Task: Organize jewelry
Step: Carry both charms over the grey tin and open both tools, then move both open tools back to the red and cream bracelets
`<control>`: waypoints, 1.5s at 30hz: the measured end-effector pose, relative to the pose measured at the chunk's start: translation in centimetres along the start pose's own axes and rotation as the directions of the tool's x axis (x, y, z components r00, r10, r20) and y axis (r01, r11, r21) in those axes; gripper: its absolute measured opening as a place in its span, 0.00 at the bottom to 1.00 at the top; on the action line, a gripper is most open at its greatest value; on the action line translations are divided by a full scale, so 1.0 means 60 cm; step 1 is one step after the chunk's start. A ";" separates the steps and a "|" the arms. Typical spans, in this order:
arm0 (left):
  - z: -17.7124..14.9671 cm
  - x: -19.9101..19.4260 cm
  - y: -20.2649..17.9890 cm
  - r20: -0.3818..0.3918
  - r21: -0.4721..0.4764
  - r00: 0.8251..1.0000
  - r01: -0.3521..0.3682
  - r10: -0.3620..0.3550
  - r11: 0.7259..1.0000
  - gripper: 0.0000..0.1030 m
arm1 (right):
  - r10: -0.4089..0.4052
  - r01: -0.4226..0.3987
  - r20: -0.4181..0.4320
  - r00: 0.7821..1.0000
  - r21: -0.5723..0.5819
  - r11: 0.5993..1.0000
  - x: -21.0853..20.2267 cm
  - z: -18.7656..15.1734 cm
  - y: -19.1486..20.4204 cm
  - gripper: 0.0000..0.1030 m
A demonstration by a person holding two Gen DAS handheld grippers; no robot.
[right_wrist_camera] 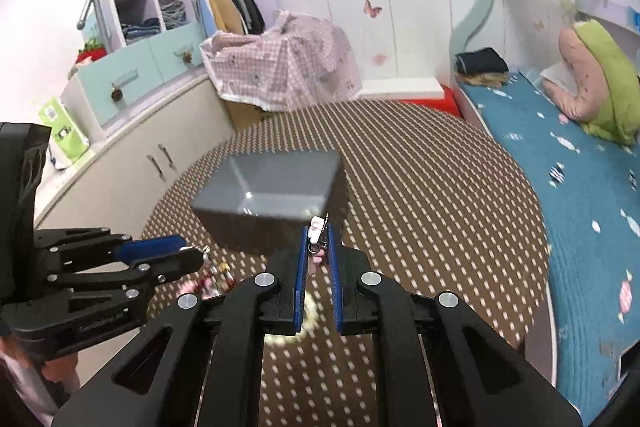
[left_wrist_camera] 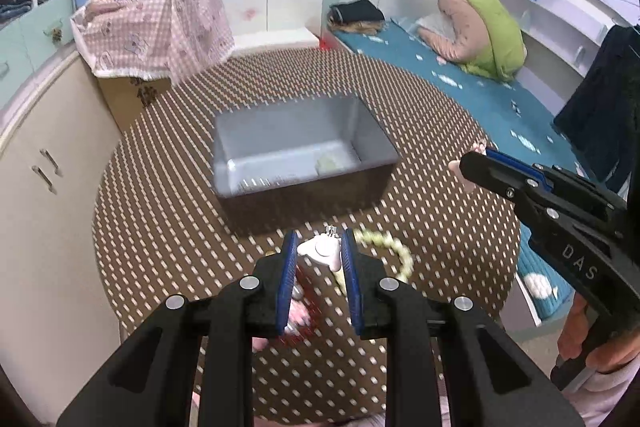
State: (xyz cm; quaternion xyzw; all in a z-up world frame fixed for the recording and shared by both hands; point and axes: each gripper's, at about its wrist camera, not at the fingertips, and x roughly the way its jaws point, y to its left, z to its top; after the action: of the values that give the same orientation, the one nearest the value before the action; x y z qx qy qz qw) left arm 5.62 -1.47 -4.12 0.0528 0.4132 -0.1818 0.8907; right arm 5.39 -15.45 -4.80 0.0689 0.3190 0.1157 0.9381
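Note:
My left gripper (left_wrist_camera: 318,245) is shut on a white charm (left_wrist_camera: 320,250) with a small metal clasp. Pink and red pieces (left_wrist_camera: 299,327) hang blurred below the charm. From the right wrist view the left gripper (right_wrist_camera: 196,254) sits at the left, with the red pieces (right_wrist_camera: 218,277) dangling under it. My right gripper (right_wrist_camera: 318,233) is shut on a small white and pink charm (right_wrist_camera: 316,227) with a metal ring. In the left wrist view the right gripper (left_wrist_camera: 468,163) shows the pink charm (left_wrist_camera: 456,167) at its tip. A pale green bead bracelet (left_wrist_camera: 396,251) lies on the dotted brown table (left_wrist_camera: 160,227). Beyond stands a grey open box (left_wrist_camera: 296,131).
Inside the box lies a small pale green item (left_wrist_camera: 328,163). A pink checked cloth (left_wrist_camera: 160,27) covers a carton behind the table. A cream cabinet (left_wrist_camera: 48,187) runs along the left and a bed with a blue cover (left_wrist_camera: 480,95) along the right. A person's hand (left_wrist_camera: 592,339) grips the right handle.

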 end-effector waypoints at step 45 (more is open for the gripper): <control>0.075 0.062 0.139 -0.013 -0.233 1.000 0.004 -0.007 0.973 0.42 | -0.037 0.040 -0.072 0.997 0.038 0.998 0.113 0.077 0.020 0.70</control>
State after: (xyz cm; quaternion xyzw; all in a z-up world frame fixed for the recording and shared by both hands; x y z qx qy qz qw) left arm 14.11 4.16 -4.47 -0.0517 0.4380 -0.1343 0.8874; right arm 13.26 -12.79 -4.89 0.0769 0.3556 0.0937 0.9268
